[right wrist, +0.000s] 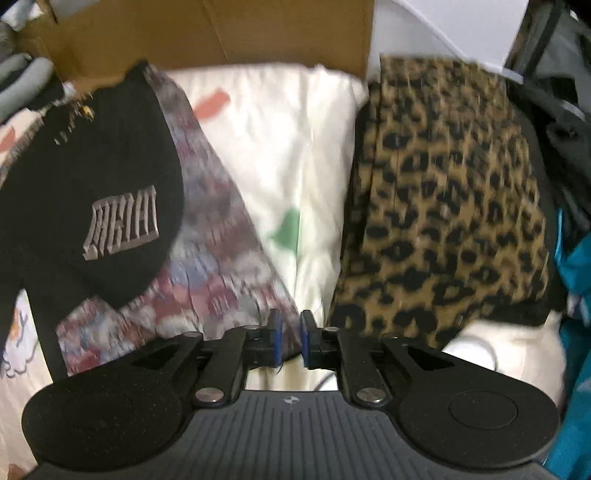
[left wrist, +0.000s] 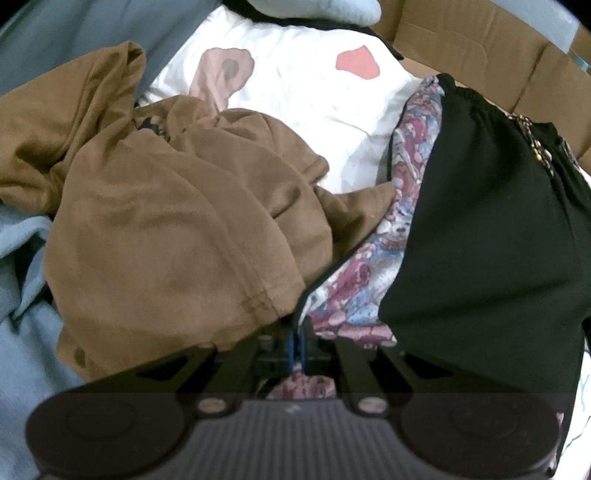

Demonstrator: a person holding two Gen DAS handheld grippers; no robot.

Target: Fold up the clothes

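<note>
In the left wrist view my left gripper is shut, its blue pads pinching the dark-trimmed edge of the patterned red-and-blue garment. A crumpled brown shirt lies to its left and a black garment lies on the right. In the right wrist view my right gripper has its pads a small gap apart with a corner of the same patterned garment between them. A black garment with a grey logo lies on its left part.
A folded leopard-print garment lies to the right. A white sheet with coloured shapes covers the surface. A cardboard box stands behind. Light blue cloth lies far left, teal cloth far right.
</note>
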